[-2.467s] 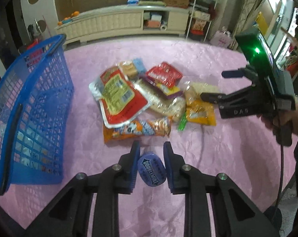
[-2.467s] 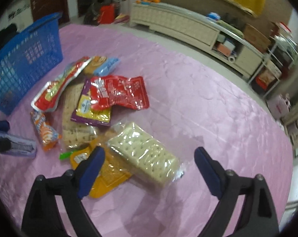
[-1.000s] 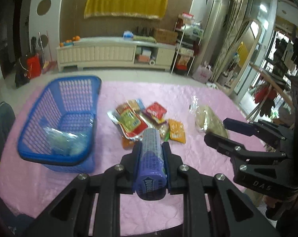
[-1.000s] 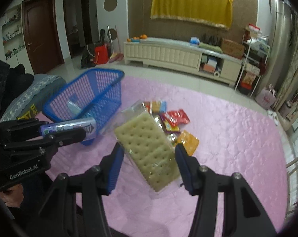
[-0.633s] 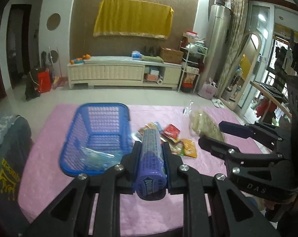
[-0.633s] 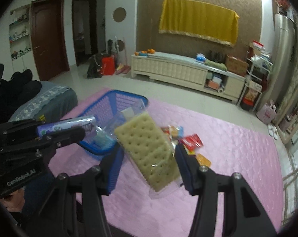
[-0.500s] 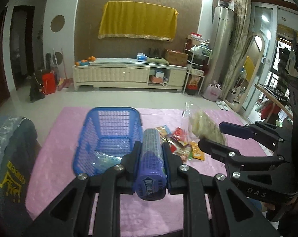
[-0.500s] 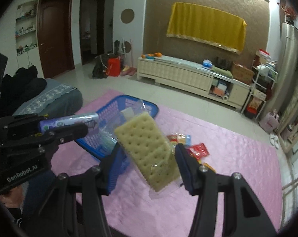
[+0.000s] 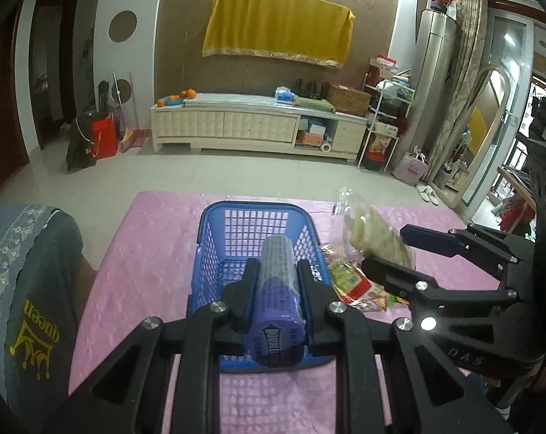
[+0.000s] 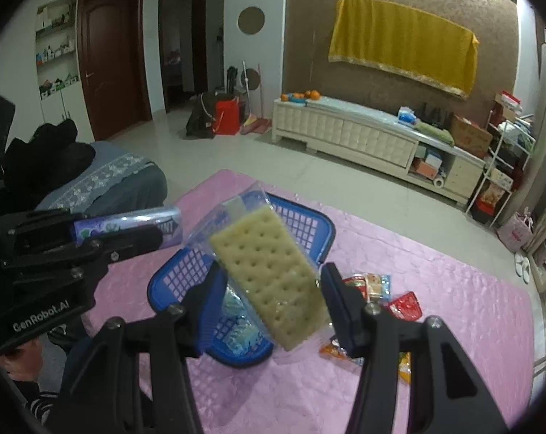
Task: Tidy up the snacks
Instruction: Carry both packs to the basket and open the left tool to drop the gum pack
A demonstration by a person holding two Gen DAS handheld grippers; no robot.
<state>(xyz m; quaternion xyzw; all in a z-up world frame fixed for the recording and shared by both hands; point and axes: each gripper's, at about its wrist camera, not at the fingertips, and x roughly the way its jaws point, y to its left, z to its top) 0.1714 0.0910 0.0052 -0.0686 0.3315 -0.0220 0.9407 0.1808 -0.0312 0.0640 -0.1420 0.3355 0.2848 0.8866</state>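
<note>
My left gripper (image 9: pixel 277 282) is shut on a purple snack roll (image 9: pixel 278 296), held high over the blue basket (image 9: pixel 207 253). The same roll (image 10: pixel 128 229) shows at the left of the right wrist view, in the left gripper (image 10: pixel 135 233). My right gripper (image 10: pixel 271 289) is shut on a clear pack of pale crackers (image 10: pixel 269 278), tilted above the basket's (image 10: pixel 319 231) right side. The cracker pack (image 9: pixel 377 242) and right gripper (image 9: pixel 392 249) hang right of the basket in the left wrist view. A clear bluish packet (image 10: pixel 236 332) lies inside the basket.
A pile of snack packets (image 10: pixel 385 296) lies on the pink cloth (image 10: pixel 453 325) right of the basket, with more snack packets (image 9: pixel 356 285) in the left wrist view. A grey cushion (image 9: pixel 23 289) borders the table's left. A cream cabinet (image 9: pixel 258 126) stands across the floor.
Both grippers have risen and swung left with their loads. The basket has come from the left to beneath the purple roll, and the snack pile has slid right.
</note>
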